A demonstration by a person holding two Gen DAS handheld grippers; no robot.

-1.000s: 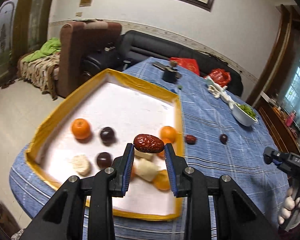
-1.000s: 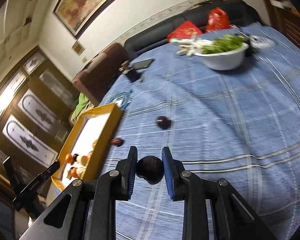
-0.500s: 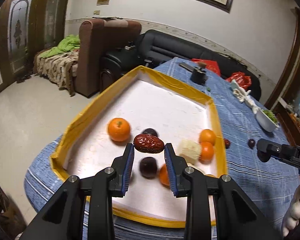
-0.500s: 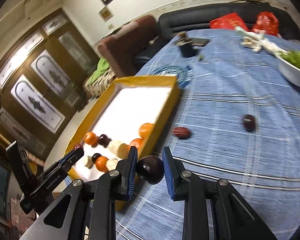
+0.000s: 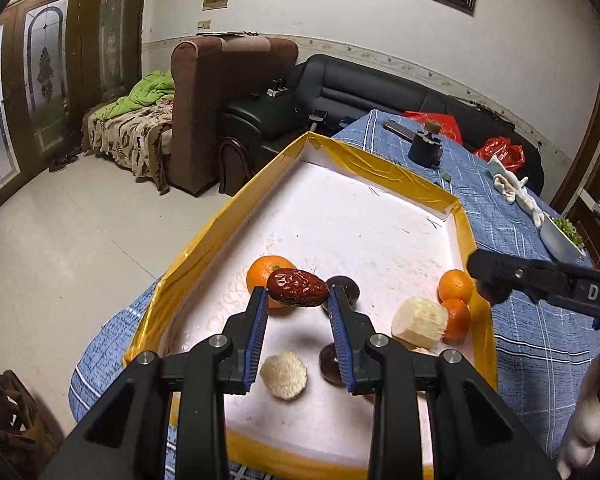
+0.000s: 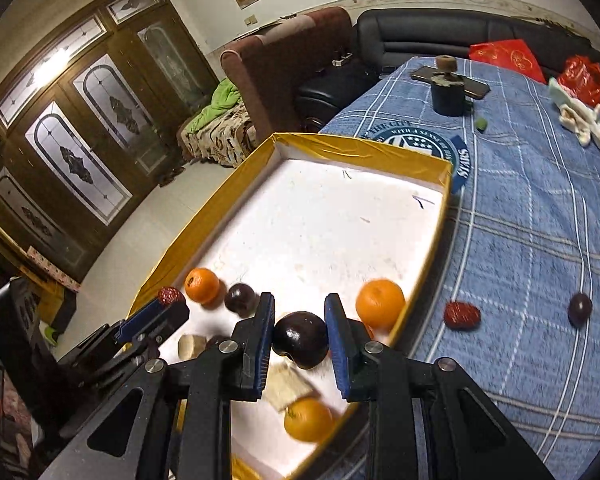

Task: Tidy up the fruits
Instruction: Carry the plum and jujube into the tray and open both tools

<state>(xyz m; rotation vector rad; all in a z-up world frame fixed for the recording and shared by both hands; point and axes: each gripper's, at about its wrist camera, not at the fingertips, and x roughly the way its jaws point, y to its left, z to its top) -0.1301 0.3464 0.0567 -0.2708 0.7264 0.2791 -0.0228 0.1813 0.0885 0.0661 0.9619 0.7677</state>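
A: Status on the left tongs?

B: Clamped on a red date, held in the air over the near-left part of the yellow-rimmed tray.

A: What's in the tray, left to right?

B: One orange at the left, partly behind the date. A dark plum just right of it. Nearer the tongs: a pale peeled chunk and another plum, half hidden by the right pad. Then a bigger pale chunk near the tray's right wall, touching two oranges stacked against that wall.

A: Right tongs?

B: Gripping a dark plum, above the tray's near-right corner. Under them there's a pale chunk and a blurred orange; can't tell if those touch.

A: Anything outside the tray?

B: On the blue checked worktop, right of the tray: a loose red date near the tray's wall, then a loose plum farther right, well apart from it. A black pot and a white cloth bundle sit beyond the tray's far end.
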